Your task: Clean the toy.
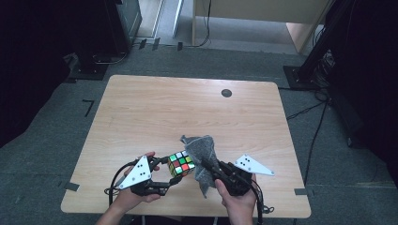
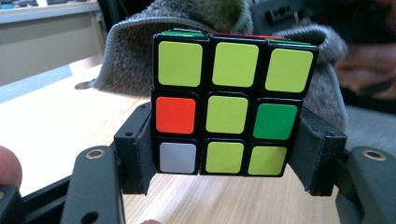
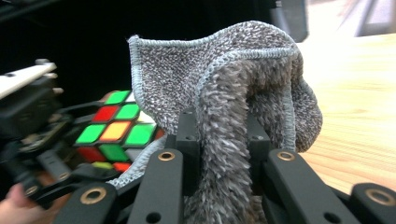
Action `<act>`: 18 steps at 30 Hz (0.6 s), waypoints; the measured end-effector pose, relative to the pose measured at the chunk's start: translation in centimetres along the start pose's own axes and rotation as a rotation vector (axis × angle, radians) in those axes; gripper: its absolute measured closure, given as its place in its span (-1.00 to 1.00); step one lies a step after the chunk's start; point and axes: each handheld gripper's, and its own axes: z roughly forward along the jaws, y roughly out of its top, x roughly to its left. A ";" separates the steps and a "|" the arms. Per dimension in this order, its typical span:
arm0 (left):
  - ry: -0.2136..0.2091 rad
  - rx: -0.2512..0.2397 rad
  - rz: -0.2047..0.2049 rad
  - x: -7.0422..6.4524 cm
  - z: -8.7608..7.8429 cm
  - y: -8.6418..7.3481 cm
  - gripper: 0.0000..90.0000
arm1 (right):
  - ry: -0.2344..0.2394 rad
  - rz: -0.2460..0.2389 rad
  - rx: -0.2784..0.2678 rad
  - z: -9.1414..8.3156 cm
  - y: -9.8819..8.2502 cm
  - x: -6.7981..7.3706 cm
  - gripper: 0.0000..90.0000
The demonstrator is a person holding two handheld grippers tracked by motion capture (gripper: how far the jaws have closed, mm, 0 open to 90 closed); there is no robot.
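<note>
A scrambled colour cube is held just above the near part of the wooden table, with my left gripper shut on its lower layer. In the left gripper view the cube shows a mostly yellow face, clamped at both sides by the black pads. My right gripper is shut on a grey terry cloth, which rises in a bunched fold and drapes against the cube's right side. In the right gripper view the cloth is pinched between the jaws, and the cube sits behind it at the left.
A dark round hole sits in the table near its far edge. Black stands and cables crowd the floor at the right, a dark cabinet at the far left. Tape marks dot the grey carpet.
</note>
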 end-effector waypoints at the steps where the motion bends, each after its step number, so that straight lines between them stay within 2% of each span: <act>1: -0.008 -0.016 -0.011 0.1 -0.1 0.0 -0.25 | 0.015 0.006 -0.002 0.1 -0.1 0.1 0.71; 9: -0.059 -0.102 -0.108 1.3 -1.0 0.1 -0.25 | 0.134 0.036 0.028 1.1 -0.9 0.4 0.73; 12: -0.082 -0.112 -0.123 1.6 -1.2 0.0 -0.25 | 0.155 0.020 0.047 1.6 -1.3 0.5 0.73; 16: -0.099 -0.135 -0.148 1.8 -1.5 0.1 -0.25 | 0.211 0.066 0.088 2.3 -2.0 -0.2 0.73; 18: -0.103 -0.149 -0.153 1.9 -1.7 0.3 -0.25 | 0.211 0.066 0.121 2.7 -2.3 -0.6 0.73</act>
